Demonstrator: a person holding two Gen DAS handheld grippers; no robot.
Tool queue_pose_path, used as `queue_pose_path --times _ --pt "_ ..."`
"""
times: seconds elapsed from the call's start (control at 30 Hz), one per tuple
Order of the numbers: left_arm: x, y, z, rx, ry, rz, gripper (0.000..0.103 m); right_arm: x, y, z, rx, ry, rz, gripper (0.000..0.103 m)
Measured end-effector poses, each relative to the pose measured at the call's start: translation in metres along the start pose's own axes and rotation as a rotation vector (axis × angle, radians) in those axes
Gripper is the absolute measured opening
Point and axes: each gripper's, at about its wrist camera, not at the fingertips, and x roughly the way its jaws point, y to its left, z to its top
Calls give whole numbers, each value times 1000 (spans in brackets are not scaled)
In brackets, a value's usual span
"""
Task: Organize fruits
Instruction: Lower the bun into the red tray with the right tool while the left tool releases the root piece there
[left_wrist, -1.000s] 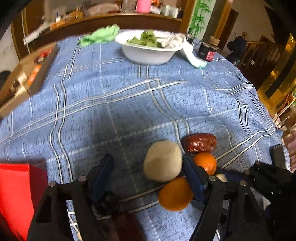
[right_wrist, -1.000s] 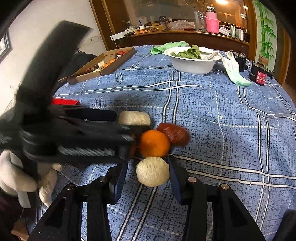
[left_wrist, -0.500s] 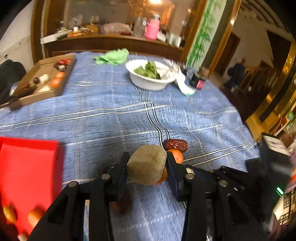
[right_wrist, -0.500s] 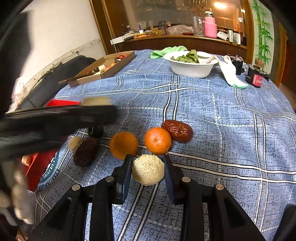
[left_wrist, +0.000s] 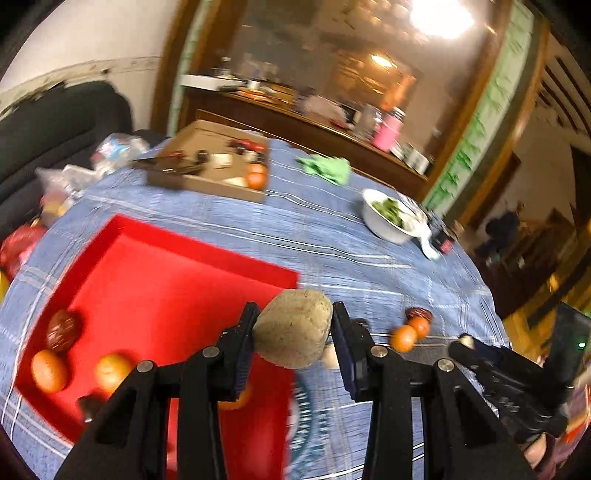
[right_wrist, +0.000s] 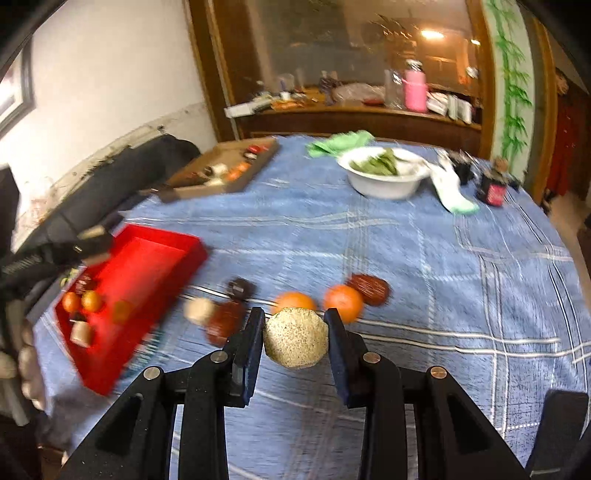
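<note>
Warm, dim indoor light is cast by a glaring ceiling lamp, motion blur is spread across both fisheye views, and the corners are darkened and bent.

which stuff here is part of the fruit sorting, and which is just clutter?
Job:
left gripper shut on a pale lump
right gripper shut on a speckled lump
red tray
oranges and dark red fruit on the cloth

Clutter:
white bowl
green rag
cardboard box
pink cup

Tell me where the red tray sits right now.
The red tray sits at the table's left side in the right wrist view, left of the loose oranges, in front of the cardboard box.
</note>
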Motion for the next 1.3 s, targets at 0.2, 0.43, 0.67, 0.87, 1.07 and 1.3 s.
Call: queue_pose_path --times 0.2,0.43,0.67,0.87,1.07,1.3 --pt "-17 44 -2 -85 -36 50 38 4 53 21 -45 10 125 36" --pt "-15 76 -9 -119 -27 97 38 33 104 27 -46 57 259 36" --pt "3 95 -8 -154 13 110 38 71 144 31 -104 112 273 36" --pt "17 101 -5 -172 42 109 38 104 167 30 -144 152 266 37" --pt "15 108 -1 -196 32 96 53 124 178 24 -169 172 250 37" --pt "-3 96 5 -193 -8 80 61 112 174 29 -154 135 251 52"
